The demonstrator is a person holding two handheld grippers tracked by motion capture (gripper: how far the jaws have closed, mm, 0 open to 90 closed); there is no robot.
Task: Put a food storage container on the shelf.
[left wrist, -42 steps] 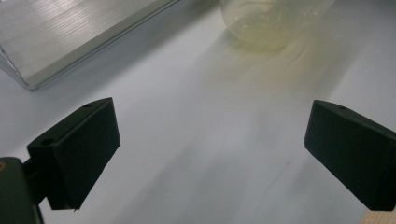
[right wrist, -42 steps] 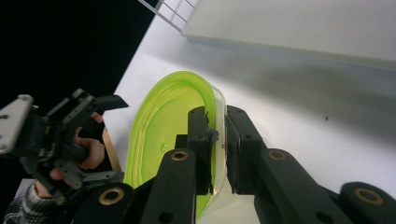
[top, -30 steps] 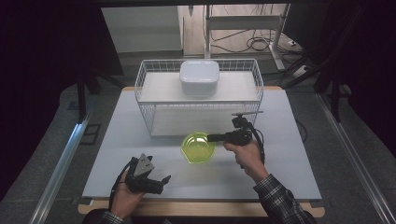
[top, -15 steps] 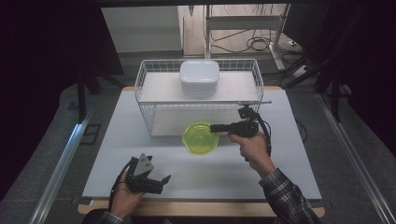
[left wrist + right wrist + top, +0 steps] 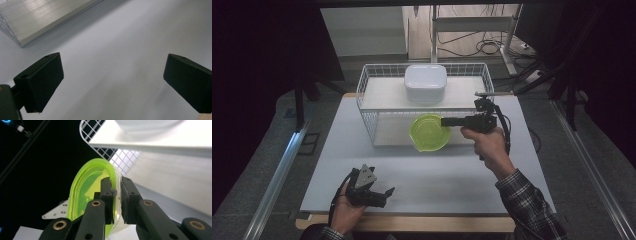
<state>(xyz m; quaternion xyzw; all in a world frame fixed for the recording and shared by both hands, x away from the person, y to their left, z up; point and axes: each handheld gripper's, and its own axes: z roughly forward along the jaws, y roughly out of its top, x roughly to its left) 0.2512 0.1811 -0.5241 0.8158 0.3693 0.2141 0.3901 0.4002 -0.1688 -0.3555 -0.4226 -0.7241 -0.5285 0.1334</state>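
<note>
We are gripping the translucent green plastic bowl [image 5: 430,132] by its rim with our right tool [image 5: 446,121] mid-frame; our left tool [image 5: 383,194] is resting open at lower left on the white desk [image 5: 437,175].

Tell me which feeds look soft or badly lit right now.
High view: sharp enough, surroundings very dark, table evenly lit. Left gripper view: open fingers crisp, tabletop featureless and slightly smeared. Right gripper view: green bowl sharp and bright, white container overhead blown out.

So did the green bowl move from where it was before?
Yes. The green bowl, clamped in the right gripper, has gone away from the person, toward the wire basket, and now overlaps its front in the high view.
</note>
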